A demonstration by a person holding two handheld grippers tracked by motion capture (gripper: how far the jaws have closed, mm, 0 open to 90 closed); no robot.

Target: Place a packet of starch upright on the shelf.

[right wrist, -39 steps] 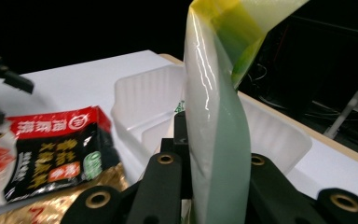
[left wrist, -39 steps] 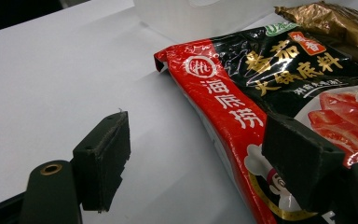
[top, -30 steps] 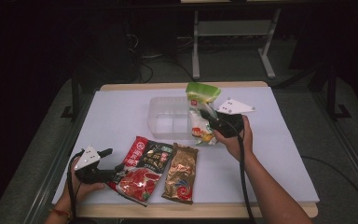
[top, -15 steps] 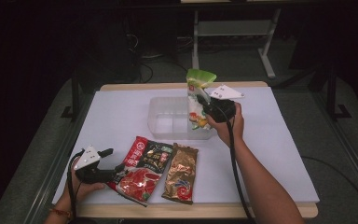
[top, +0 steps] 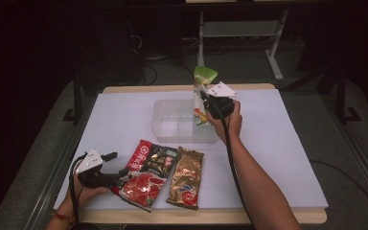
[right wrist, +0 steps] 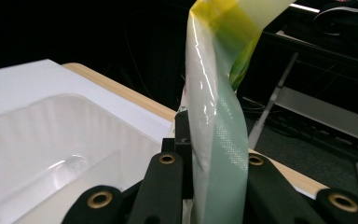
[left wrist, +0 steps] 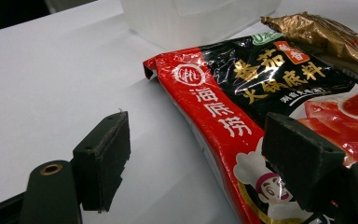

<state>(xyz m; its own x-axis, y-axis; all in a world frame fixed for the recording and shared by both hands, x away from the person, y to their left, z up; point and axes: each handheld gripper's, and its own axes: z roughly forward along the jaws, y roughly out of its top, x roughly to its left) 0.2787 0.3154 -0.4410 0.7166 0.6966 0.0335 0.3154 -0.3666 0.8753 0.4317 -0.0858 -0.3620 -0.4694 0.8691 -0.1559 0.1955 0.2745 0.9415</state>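
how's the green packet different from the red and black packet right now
The green packet is clamped upright in the right gripper above the clear tub; the red and black packet lies flat on the table, between the open jaws of the left gripper. The green packet is pale green and white; the red and black packet shows gold lettering and a chef cartoon. Both are glossy sealed pouches.
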